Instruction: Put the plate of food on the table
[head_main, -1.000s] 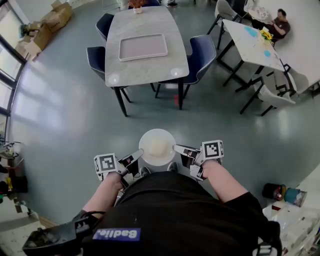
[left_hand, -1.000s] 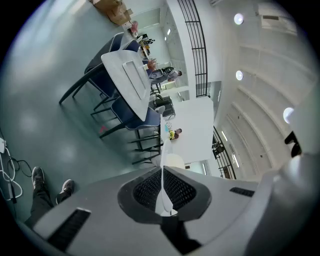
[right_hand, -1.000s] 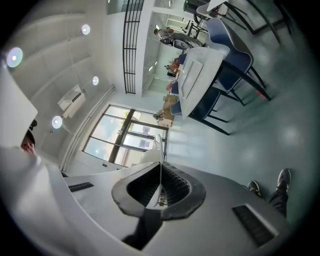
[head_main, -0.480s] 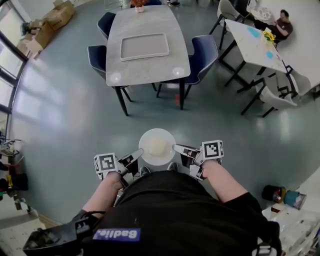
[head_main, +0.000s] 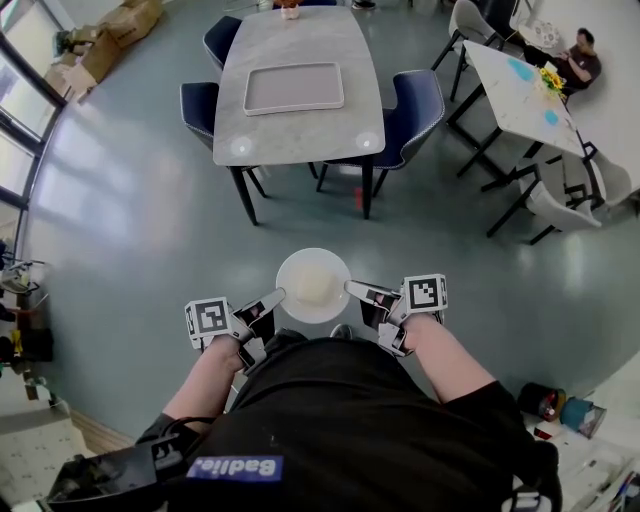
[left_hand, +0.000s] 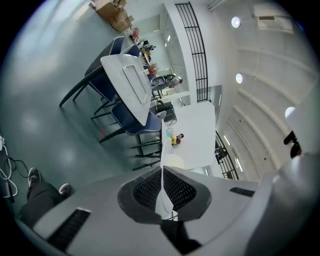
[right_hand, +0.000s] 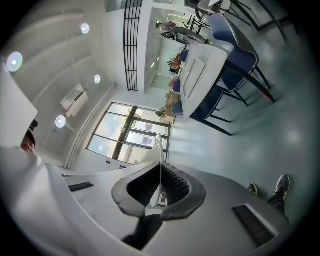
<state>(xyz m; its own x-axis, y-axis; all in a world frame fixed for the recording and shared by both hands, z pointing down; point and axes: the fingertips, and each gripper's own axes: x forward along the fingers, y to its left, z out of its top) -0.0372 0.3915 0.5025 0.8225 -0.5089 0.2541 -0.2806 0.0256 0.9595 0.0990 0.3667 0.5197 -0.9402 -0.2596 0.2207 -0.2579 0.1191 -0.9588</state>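
A white plate (head_main: 313, 285) with pale food on it is carried level in front of the person's body, above the grey floor. My left gripper (head_main: 276, 297) is shut on the plate's left rim and my right gripper (head_main: 351, 289) is shut on its right rim. In the left gripper view the thin rim (left_hand: 163, 185) runs edge-on between the dark pads; the right gripper view shows the same rim (right_hand: 159, 175) pinched in the jaws. The marble-topped table (head_main: 296, 125) stands ahead at the top of the head view, with a grey tray (head_main: 294, 88) lying on it.
Blue chairs (head_main: 412, 105) stand round the table. A second white table (head_main: 518, 90) with a seated person (head_main: 578, 62) is at the upper right. Cardboard boxes (head_main: 115, 30) lie at the upper left. Paint cans (head_main: 560, 408) sit on the floor, lower right.
The table and its chairs have drifted lower and nearer in the head view as the person walks toward them. Both grippers keep the same hold on the plate.
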